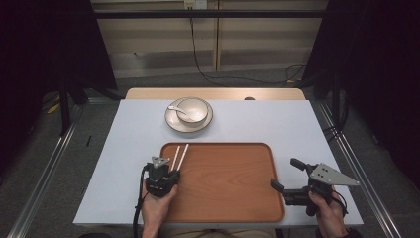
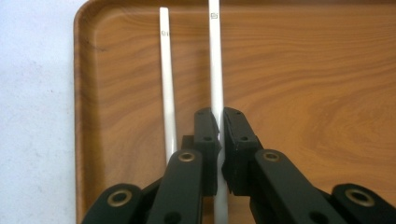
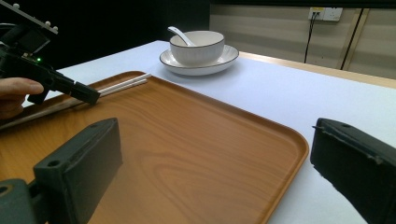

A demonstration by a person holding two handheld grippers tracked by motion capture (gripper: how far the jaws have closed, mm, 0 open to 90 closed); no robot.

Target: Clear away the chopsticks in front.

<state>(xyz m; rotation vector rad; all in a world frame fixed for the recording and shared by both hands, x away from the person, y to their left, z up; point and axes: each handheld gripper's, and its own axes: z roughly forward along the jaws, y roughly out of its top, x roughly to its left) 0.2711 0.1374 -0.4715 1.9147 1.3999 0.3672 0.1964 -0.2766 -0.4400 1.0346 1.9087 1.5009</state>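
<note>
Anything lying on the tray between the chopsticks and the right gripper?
No. In the high view, the tray is bare wood from the chopsticks across to the right gripper; the right gripper view shows the same bare stretch.

White bowl (image 1: 192, 109) with spoon (image 1: 177, 109), perhaps ceramic

Left hand (image 1: 157, 206) comes in from the bottom edge, forearm pointing straight ahead, wrapped around the back of the left gripper (image 1: 174, 171). Its jaws point forward and are pinched nearly together, clamped on something thin. Right hand (image 1: 328, 210) sits off to the right, near the bottom edge too, holding the right gripper (image 1: 287, 173) angled toward the left. Those jaws are spread wide apart with nothing between them.
</note>
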